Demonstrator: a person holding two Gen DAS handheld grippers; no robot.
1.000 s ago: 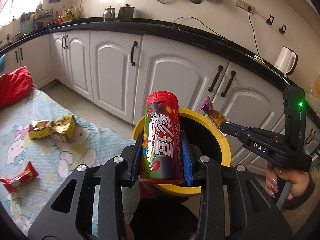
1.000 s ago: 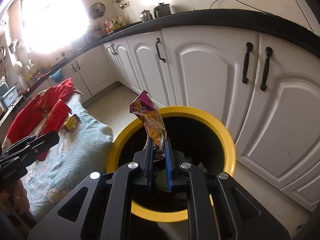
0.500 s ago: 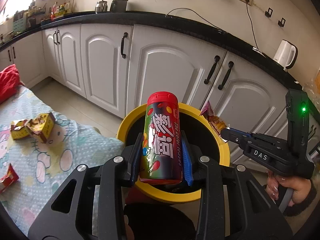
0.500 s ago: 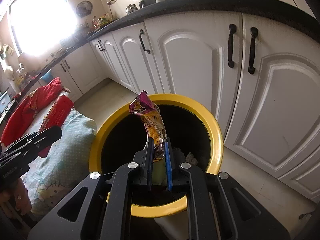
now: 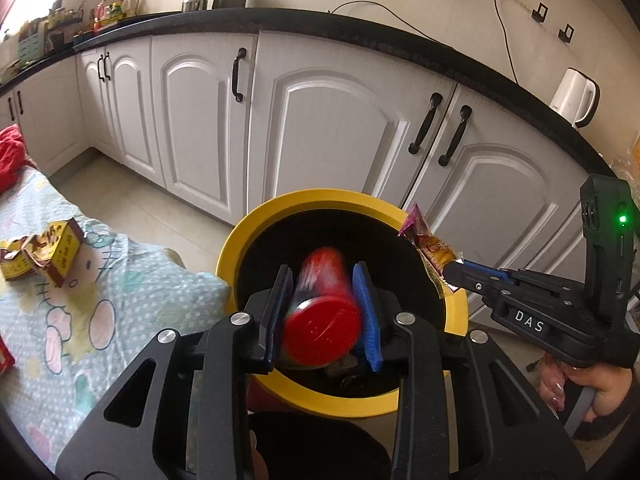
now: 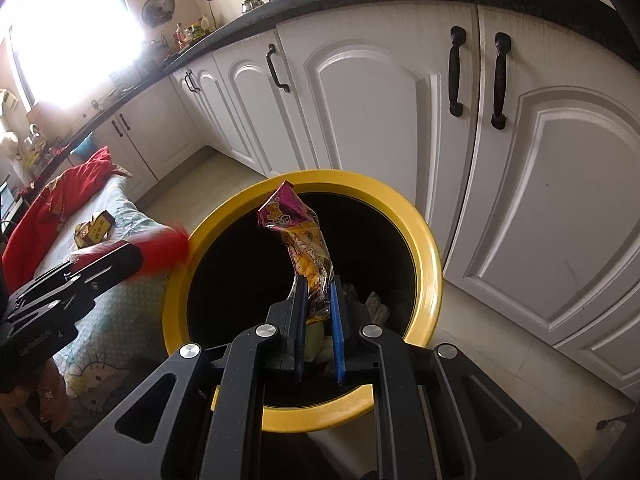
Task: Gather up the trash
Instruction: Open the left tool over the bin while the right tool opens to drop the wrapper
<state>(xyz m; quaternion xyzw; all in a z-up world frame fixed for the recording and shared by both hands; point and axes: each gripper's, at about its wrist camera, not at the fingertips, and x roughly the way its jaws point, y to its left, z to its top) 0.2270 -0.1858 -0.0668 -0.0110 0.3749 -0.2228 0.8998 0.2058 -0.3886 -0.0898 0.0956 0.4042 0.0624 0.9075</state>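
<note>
A yellow-rimmed black trash bin (image 5: 256, 232) stands on the floor before white cabinets; it also shows in the right wrist view (image 6: 424, 240). My left gripper (image 5: 322, 276) is over the bin mouth, jaws spread, with the red-lidded candy can (image 5: 322, 320) blurred and tipped between them, lid toward the camera. My right gripper (image 6: 318, 284) is shut on a purple and yellow snack wrapper (image 6: 298, 236) over the bin; the wrapper also shows in the left wrist view (image 5: 430, 250).
A bed with a cartoon-print sheet (image 5: 120, 292) lies left of the bin, with a yellow crumpled box (image 5: 52, 252) on it. Red cloth (image 6: 68, 192) lies further back. White cabinet doors (image 5: 320, 128) stand close behind the bin.
The left jaws have opened and the candy can has tipped over from upright, blurred with motion over the bin. Both grippers have moved closer over the bin mouth.
</note>
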